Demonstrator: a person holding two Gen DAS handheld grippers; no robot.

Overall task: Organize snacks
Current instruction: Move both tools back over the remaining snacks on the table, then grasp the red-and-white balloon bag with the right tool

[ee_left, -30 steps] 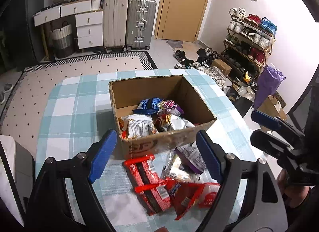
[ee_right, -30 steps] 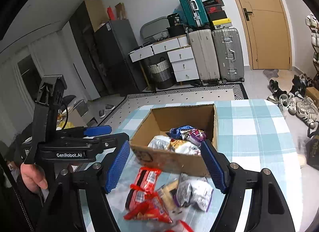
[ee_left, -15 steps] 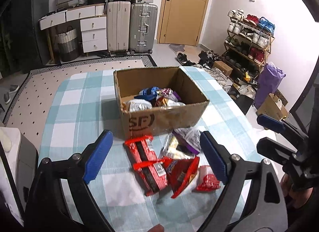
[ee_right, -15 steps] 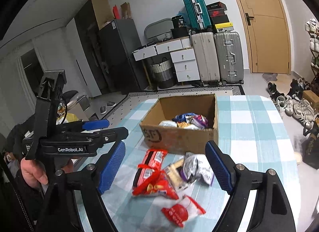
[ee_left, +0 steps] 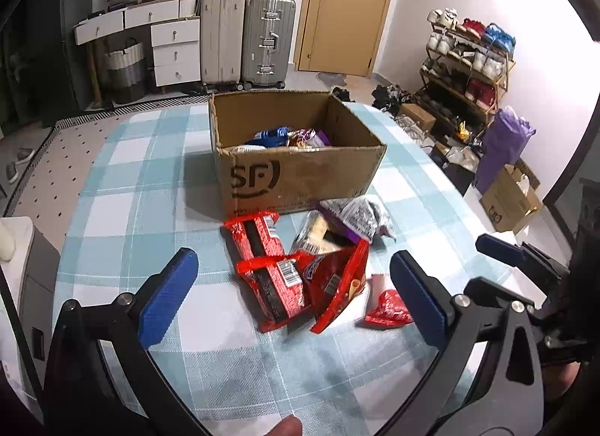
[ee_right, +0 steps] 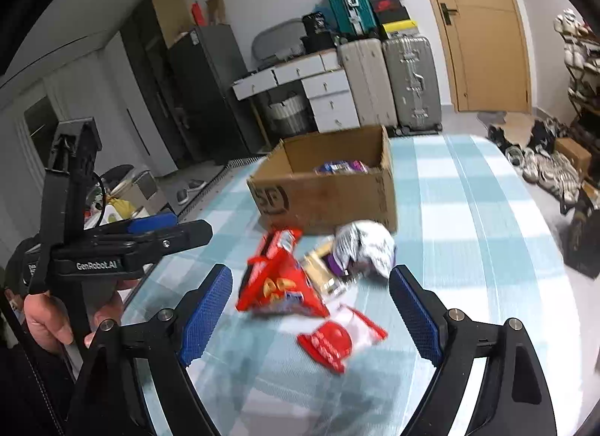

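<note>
Left hand-held gripper (ee_left: 292, 297) spread wide and opening further, nothing between the blue pads (ee_left: 168, 295), poised above the snack pile on the desk (ee_left: 123, 188). Right hand-held gripper (ee_right: 307, 318) likewise apart and opening, empty, angled down at the same pile. Cardboard box (ee_left: 300, 177) standing open on the checked cloth, with several snack packets (ee_left: 288, 136) already inside. Just in front of the box, touching one another: a long red packet (ee_left: 266, 267), a red chip bag (ee_left: 337, 278) overlapping it, a beige wrapped packet (ee_left: 318, 235), and a silver-and-purple bag (ee_left: 356, 215) nearest the box wall. Small red-and-white sachet (ee_left: 386, 308) lying a little apart on the near side, close to the left gripper's right-hand pad. Bare hand (ee_right: 56, 319) gripping the left tool's handle, seen in the right wrist view.
</note>
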